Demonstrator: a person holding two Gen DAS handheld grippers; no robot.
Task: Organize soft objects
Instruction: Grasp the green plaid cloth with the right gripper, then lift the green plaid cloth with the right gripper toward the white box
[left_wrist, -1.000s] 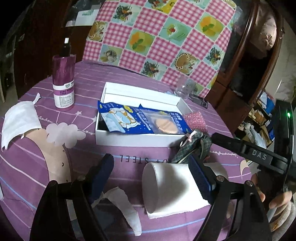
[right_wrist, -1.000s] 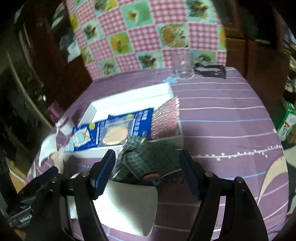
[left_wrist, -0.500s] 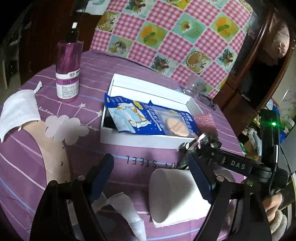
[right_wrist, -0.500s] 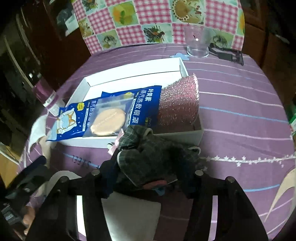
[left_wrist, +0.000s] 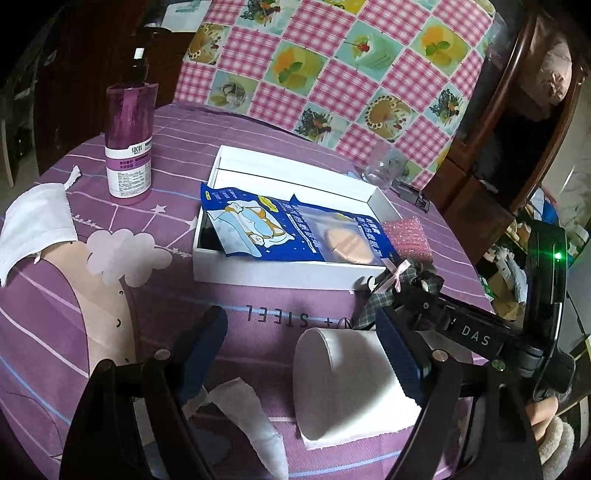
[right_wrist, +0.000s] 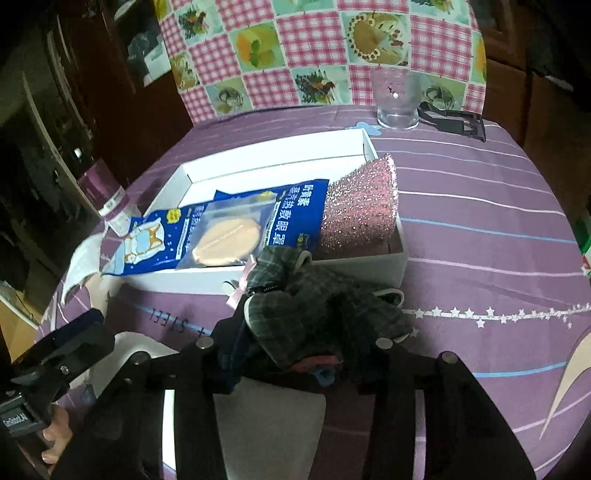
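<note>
The left gripper (left_wrist: 303, 354) hovers over the counter (left_wrist: 258, 147) with its fingers (left_wrist: 201, 349) released and spread, holding nothing; a white roll (left_wrist: 343, 376) lies just beside its right finger. To the right, the right gripper (right_wrist: 306, 354) has just been closing its fingers on the plaid cloth bundle (right_wrist: 314, 306), which lies on the counter against the near wall of the white box (right_wrist: 400, 254) and now sits clenched between them. The pick-up step is in hand; the next move calls for lifting the bundle over that wall into free space beside the pink sponge (right_wrist: 362, 206).
</note>
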